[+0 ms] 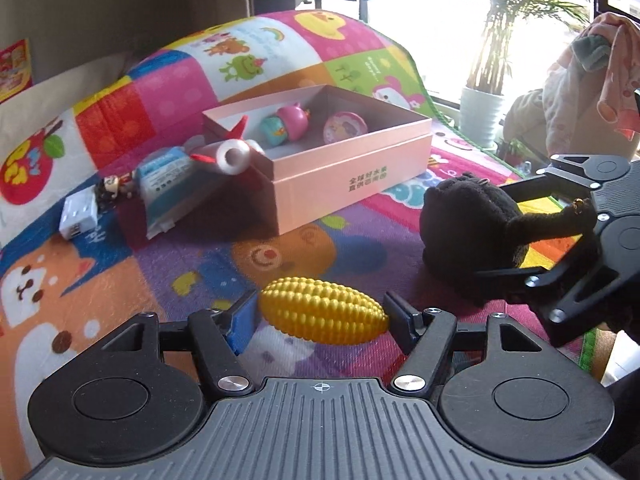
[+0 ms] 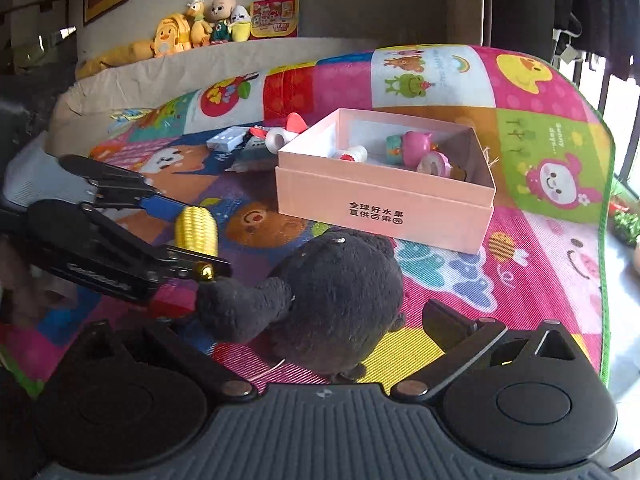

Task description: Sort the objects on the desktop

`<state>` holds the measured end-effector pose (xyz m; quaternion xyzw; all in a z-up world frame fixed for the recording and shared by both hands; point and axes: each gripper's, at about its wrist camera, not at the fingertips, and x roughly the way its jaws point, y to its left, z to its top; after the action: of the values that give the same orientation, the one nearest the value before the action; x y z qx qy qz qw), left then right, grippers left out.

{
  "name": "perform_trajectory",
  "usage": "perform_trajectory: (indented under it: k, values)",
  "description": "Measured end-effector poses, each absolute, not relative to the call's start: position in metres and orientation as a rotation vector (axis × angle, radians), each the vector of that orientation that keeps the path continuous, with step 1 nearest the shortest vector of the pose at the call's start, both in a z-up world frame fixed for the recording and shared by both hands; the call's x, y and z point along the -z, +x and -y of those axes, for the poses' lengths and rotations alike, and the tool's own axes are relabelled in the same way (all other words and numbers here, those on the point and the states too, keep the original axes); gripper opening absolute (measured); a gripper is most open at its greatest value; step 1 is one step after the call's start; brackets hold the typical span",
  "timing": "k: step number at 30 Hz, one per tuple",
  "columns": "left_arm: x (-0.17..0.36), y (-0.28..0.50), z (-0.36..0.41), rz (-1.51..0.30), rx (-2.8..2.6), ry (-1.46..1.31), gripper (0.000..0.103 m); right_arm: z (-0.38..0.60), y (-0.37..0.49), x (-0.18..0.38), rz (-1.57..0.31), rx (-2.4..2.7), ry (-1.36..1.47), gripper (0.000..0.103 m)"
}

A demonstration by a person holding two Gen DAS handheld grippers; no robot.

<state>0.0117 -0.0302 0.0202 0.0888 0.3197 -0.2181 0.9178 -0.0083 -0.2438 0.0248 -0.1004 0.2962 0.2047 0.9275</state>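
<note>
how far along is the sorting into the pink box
Partly done. The pink box already holds a few small toys, including a pink and teal figure and a round pink ball. In hand: the left gripper brackets the yellow corn toy, and the right gripper is around the black plush. Still outside: the white adapter, the blue-white packet and the toy plane by the box.

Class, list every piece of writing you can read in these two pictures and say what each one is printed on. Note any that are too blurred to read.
"全球好水果" and below it "直供百果园": dark print on the pink box's front wall.
"Sunny days...": reads roughly so, running sideways on the play mat's green square.
White packet beside the box: print too blurred.
Red card on the ledge: lettering too small.
</note>
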Motion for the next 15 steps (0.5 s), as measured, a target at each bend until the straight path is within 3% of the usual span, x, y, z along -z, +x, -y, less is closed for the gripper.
perform_trajectory:
  k: [4,7,15]
  values:
    - [-0.017,0.001,0.017,-0.683,0.414,0.159,0.072,0.235,0.007,-0.017,-0.643,-0.385,-0.206,0.100]
    - [-0.014,-0.004,0.013,-0.698,0.406,0.145,0.072,0.233,0.011,-0.018,-0.672,-0.373,-0.221,0.077]
    - [-0.034,-0.021,0.023,-0.641,0.432,0.153,0.072,0.261,-0.005,-0.052,-0.768,-0.507,-0.102,0.074]
